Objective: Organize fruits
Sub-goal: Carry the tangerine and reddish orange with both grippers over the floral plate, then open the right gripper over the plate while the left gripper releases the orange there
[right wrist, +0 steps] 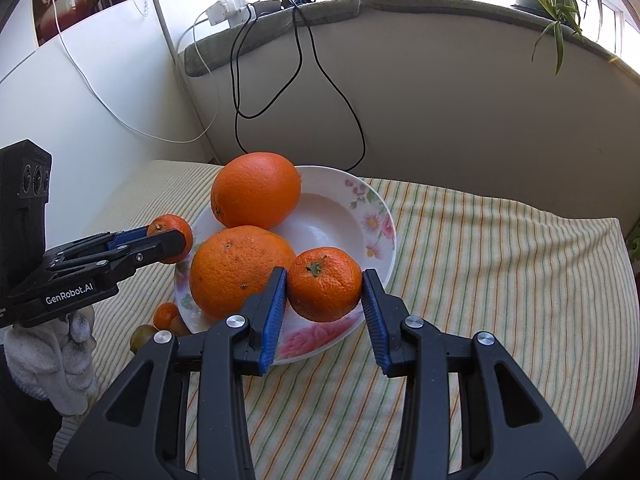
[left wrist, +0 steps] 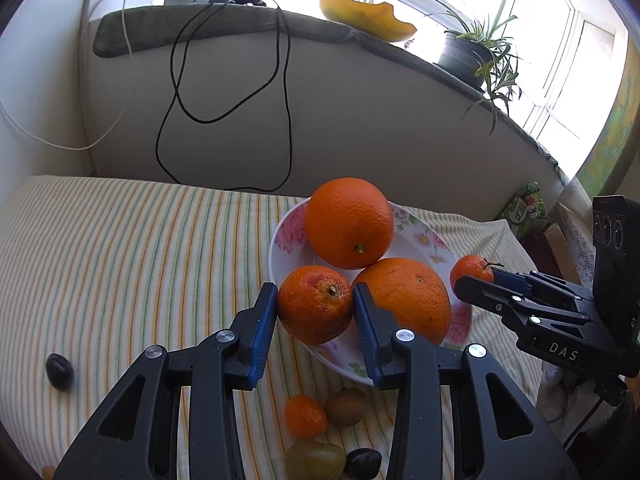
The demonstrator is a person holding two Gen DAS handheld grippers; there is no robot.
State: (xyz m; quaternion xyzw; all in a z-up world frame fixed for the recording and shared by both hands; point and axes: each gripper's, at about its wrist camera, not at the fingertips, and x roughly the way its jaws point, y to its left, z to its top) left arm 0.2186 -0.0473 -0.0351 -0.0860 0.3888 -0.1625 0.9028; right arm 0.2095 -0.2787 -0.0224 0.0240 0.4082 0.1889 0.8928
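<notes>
A white floral plate [left wrist: 424,236] [right wrist: 340,208] sits on the striped cloth and holds two large oranges [left wrist: 349,222] [left wrist: 404,296]; they also show in the right wrist view [right wrist: 256,190] [right wrist: 240,268]. My left gripper [left wrist: 315,308] is shut on a mottled tangerine [left wrist: 315,304] at the plate's near rim; it shows from the side in the right wrist view [right wrist: 170,240]. My right gripper [right wrist: 325,284] is shut on a stemmed tangerine [right wrist: 325,284] over the plate's front edge; it also shows in the left wrist view [left wrist: 472,276].
On the cloth near me lie a small tangerine [left wrist: 306,416], a kiwi [left wrist: 346,406], green grapes [left wrist: 316,460], a dark grape [left wrist: 362,462] and a dark plum [left wrist: 59,372]. Black cables [left wrist: 224,112] hang down the wall. A plant [left wrist: 480,56] and a yellow dish [left wrist: 368,16] stand on the sill.
</notes>
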